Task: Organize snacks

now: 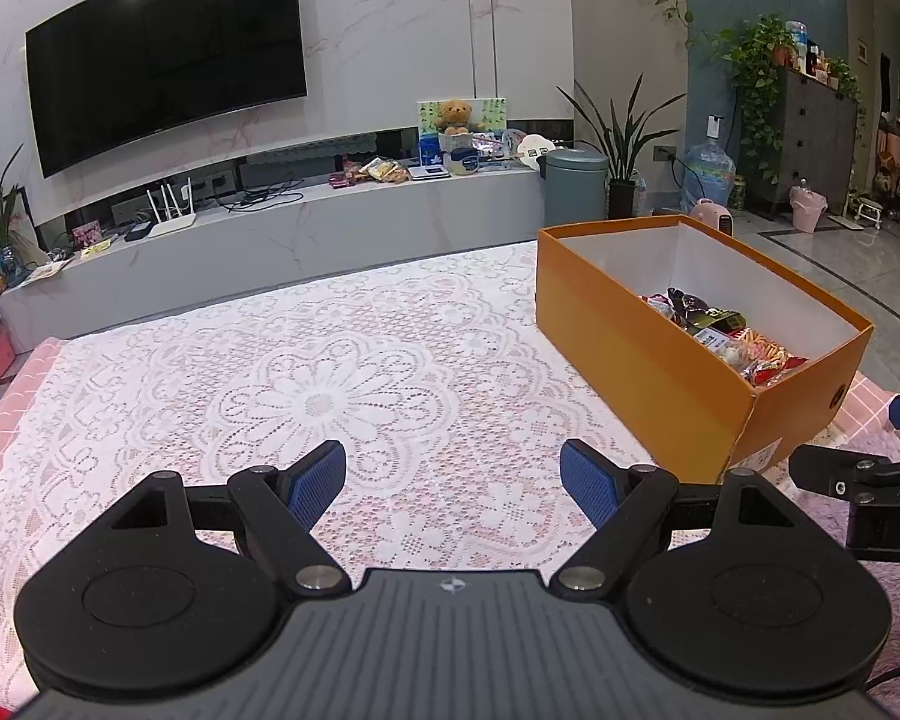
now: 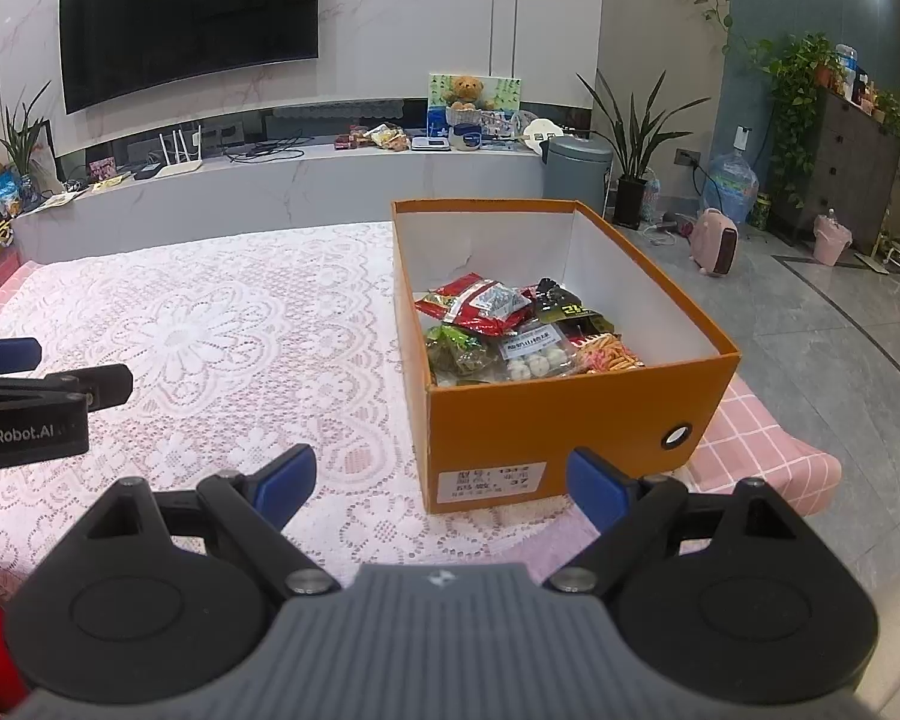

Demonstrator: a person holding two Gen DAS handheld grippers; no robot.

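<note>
An orange cardboard box [image 2: 492, 420] with a white inside stands on the lace tablecloth at the table's right end. Several snack packets [image 2: 510, 336] lie in its near half: red, green, black and clear bags. In the left wrist view the same box [image 1: 660, 384] sits ahead to the right, its snacks [image 1: 720, 336] partly hidden by the wall. My left gripper [image 1: 453, 483] hovers open over bare lace, nothing between its blue pads. My right gripper [image 2: 441, 486] is open too, just in front of the box's near wall, holding nothing.
The white lace cloth [image 1: 306, 396] covers a pink table. Beyond it runs a low marble TV bench [image 2: 306, 180] under a wall screen. A grey bin [image 2: 576, 171], potted plants, a water jug and a pink heater [image 2: 717, 240] stand on the tiled floor to the right.
</note>
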